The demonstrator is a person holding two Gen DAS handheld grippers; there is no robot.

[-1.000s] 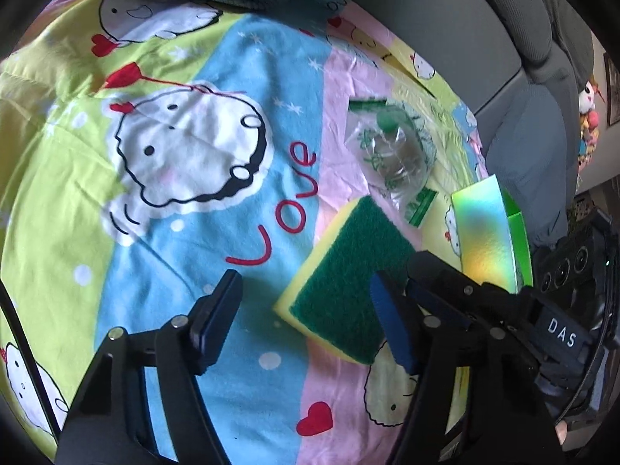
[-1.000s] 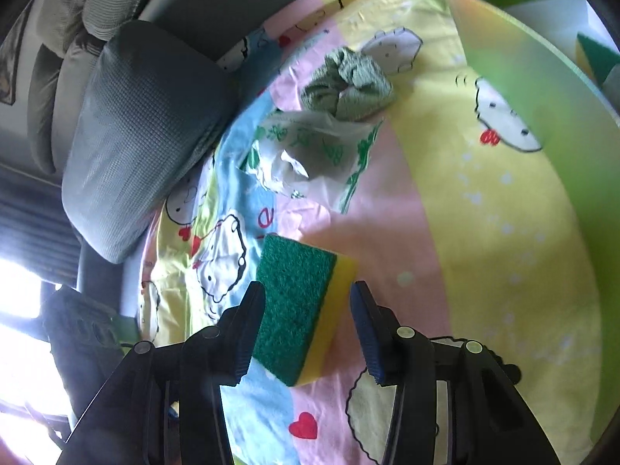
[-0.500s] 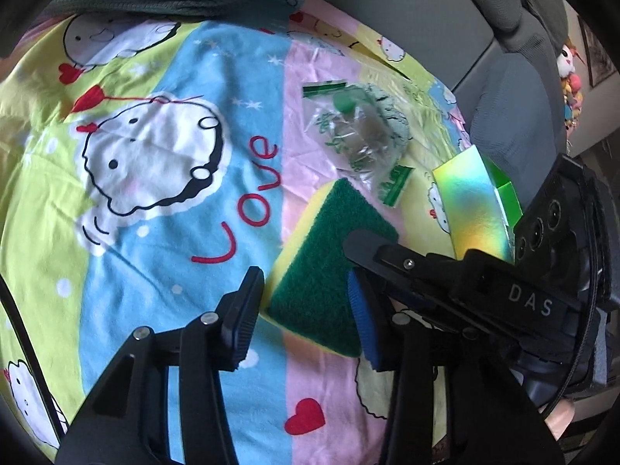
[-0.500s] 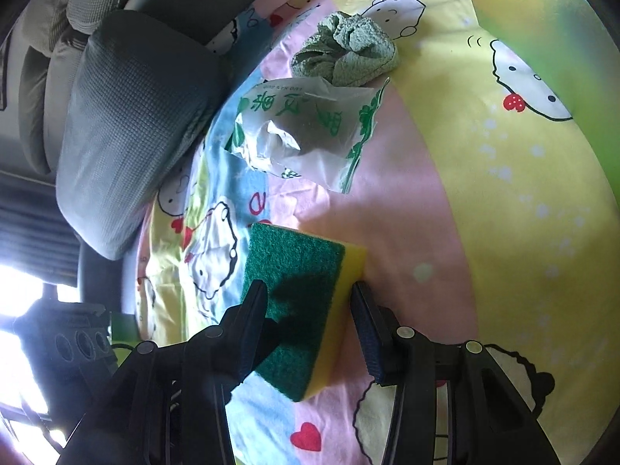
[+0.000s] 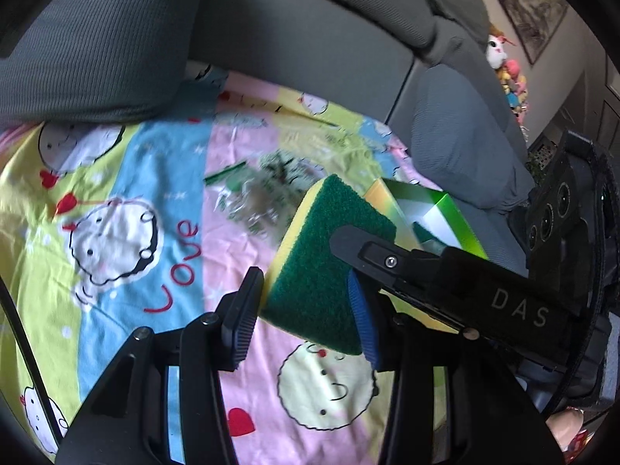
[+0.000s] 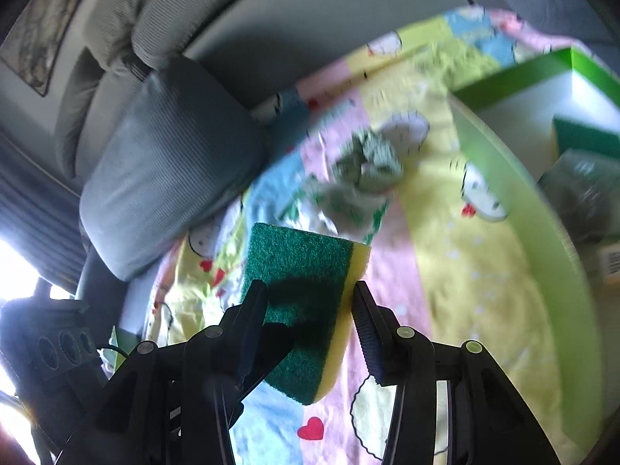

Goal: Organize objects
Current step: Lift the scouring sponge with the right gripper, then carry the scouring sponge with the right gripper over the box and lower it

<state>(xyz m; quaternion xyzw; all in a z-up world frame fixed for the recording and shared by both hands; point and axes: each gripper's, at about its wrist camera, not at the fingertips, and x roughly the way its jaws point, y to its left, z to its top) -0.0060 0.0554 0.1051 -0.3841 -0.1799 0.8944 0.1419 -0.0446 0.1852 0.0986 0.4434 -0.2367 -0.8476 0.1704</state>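
Note:
A green-and-yellow scouring sponge (image 5: 321,259) is lifted off the cartoon bedsheet (image 5: 128,209). My left gripper (image 5: 306,310) is shut on its sides. My right gripper (image 6: 310,317) is shut on the same sponge (image 6: 302,271) from the other end, and its finger crosses the left wrist view (image 5: 372,252). A green cardboard box (image 6: 515,89) stands open to the right and holds another sponge (image 6: 581,139). A clear printed plastic bag (image 5: 263,193) lies on the sheet behind the sponge. A crumpled green cloth (image 6: 368,162) lies beyond it.
Grey sofa cushions (image 5: 97,38) and the backrest (image 5: 310,38) border the sheet at the back. Another grey cushion (image 5: 461,147) sits right of the box. Stuffed toys (image 5: 503,62) sit far right.
Both grippers closed onto the sponge and lifted it off the sheet. The views tilted up, showing more of the sofa and the open box.

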